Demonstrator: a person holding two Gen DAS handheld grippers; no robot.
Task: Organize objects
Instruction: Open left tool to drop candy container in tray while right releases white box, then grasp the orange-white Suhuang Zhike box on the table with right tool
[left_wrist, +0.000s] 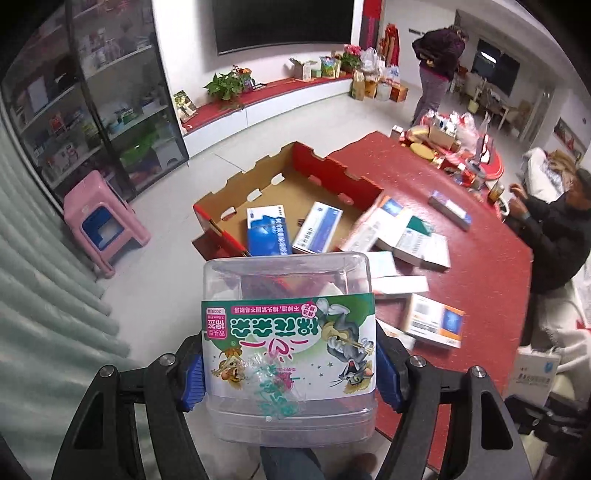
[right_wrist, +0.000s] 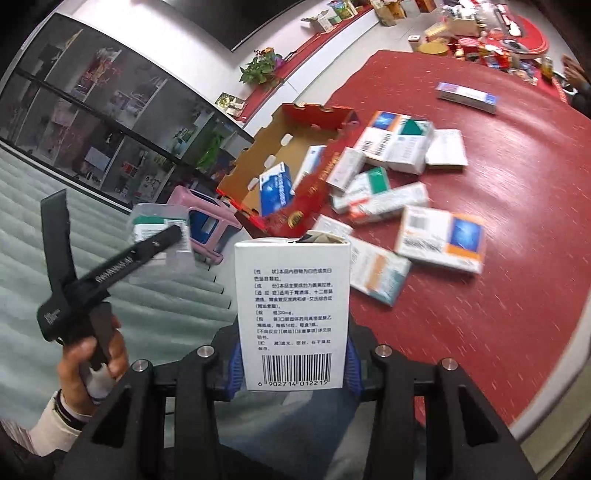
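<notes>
My left gripper is shut on a clear plastic cotton-swab box with a green cartoon label, held up in front of the red table's near edge. My right gripper is shut on a white medicine box with a barcode, held upright above the table edge. The left gripper's handle and the clear box show at the left of the right wrist view. An open cardboard tray with a blue box and a white-blue box inside stands at the table's left corner; it also shows in the right wrist view.
Several loose medicine boxes lie on the red table right of the tray. A pink stool stands on the floor at left. A seated person is at the table's right, with clutter at its far end.
</notes>
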